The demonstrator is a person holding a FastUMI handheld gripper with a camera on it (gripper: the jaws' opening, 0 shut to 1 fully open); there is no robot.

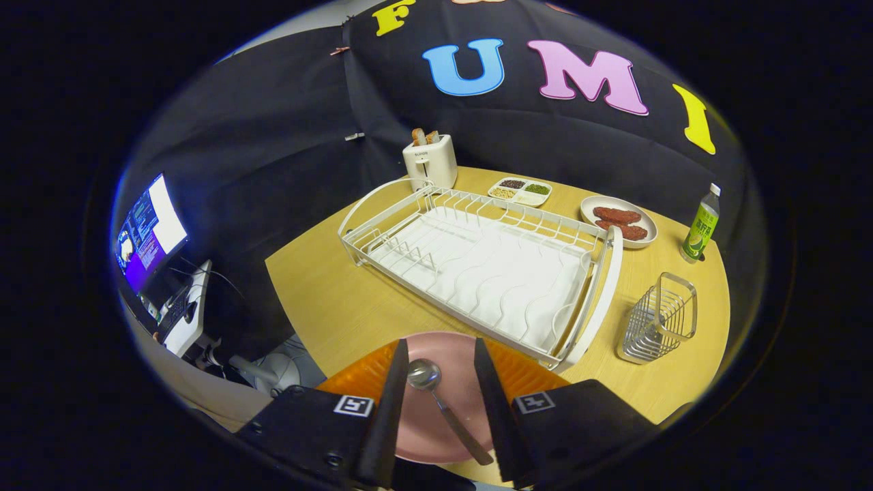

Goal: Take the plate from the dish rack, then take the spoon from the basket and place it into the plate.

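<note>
On the wood-grain bench [327, 300] we see the white wire dish rack [477, 262], then the round pink plate [436, 402] before it. A metal spoon [447, 409] lies in the plate, bowl toward the rack, handle toward us, between the spread, empty fingers of the gripper [442, 358].

A: What sits on the desk [327, 307]?
B: The dish rack [477, 266] mid-desk. Behind it: toaster [431, 161], divided tray [520, 191], food plate [619, 221], bottle [702, 225]. Beside it a wire basket [658, 319]; before it the pink plate [443, 402].
</note>
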